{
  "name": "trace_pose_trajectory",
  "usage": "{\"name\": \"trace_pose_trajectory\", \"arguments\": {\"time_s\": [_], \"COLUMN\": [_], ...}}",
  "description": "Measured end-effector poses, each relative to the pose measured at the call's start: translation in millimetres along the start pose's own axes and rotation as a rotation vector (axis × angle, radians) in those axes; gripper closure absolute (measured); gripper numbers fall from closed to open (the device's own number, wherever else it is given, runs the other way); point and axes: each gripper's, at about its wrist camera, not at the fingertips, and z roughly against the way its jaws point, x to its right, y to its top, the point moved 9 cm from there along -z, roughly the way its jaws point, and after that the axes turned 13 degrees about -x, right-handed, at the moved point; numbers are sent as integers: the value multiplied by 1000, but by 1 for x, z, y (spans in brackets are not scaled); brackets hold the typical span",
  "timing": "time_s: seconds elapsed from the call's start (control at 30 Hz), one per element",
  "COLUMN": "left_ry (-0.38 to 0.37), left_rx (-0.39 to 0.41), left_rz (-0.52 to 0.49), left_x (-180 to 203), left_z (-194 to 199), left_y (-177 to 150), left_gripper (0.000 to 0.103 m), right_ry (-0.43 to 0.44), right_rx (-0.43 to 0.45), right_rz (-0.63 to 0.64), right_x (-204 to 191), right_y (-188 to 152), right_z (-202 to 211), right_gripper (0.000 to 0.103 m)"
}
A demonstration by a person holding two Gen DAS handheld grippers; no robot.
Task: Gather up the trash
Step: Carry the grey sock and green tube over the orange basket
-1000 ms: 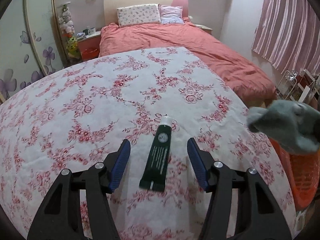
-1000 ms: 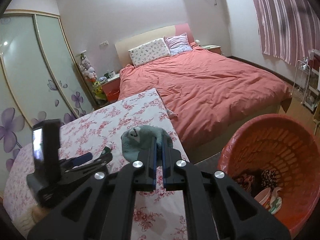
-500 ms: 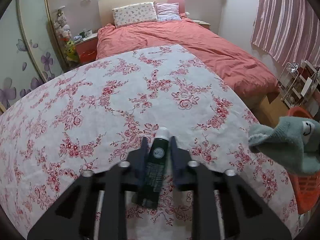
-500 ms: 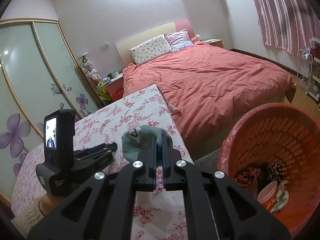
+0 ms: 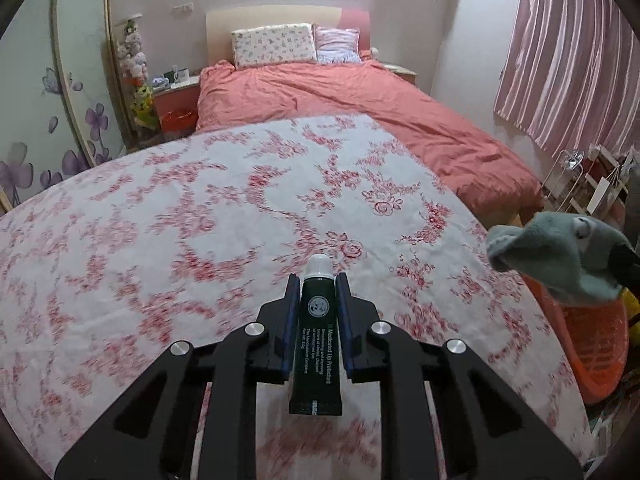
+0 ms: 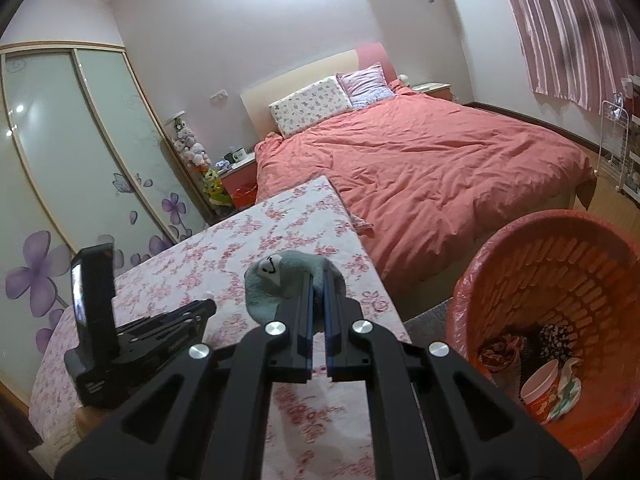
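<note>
Now the dark green tube [image 5: 318, 336] is pinched lengthwise by the left gripper [image 5: 318, 286] above the floral cloth [image 5: 200, 216], while a grey plush [image 6: 276, 284] is clamped in the right gripper [image 6: 318, 280], presumably for the orange basket [image 6: 480, 264] alongside.

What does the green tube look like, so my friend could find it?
Look at the flowery red-and-white bedspread in front of the big pink bed. The left gripper pinches the tube: dark green, white cap, white lettering. The right gripper's thing is a grey plush toy instead.
</note>
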Motion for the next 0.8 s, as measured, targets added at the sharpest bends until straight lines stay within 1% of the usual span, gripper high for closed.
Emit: {"name": "trace_pose_trajectory", "arguments": {"time_s": [0.23,0.4,0.53,0.67,0.8], "left_ry": [-9,-22,-41,-60,-81], "left_rx": [40,66,88,110,122], "left_rz": [14,4,-12,-43,-78], "left_x": [-7,-2,8,26,49], "left_z": [32,50,65,78,87], "left_y": [-3,-5,-7,-8,-9], "left_gripper": [85,85,85,85,85], "right_ry": [11,4,-4,-17,-38], "right_rx": [27,55,75,96,122], "right_rz": [26,29,24,9,-23], "right_x": [-17,-22,-19,-11,7], "right_y": [-3,-4,-8,-10,-12], "right_z": [21,41,57,72,89], "right_gripper": [98,98,98,98,98]}}
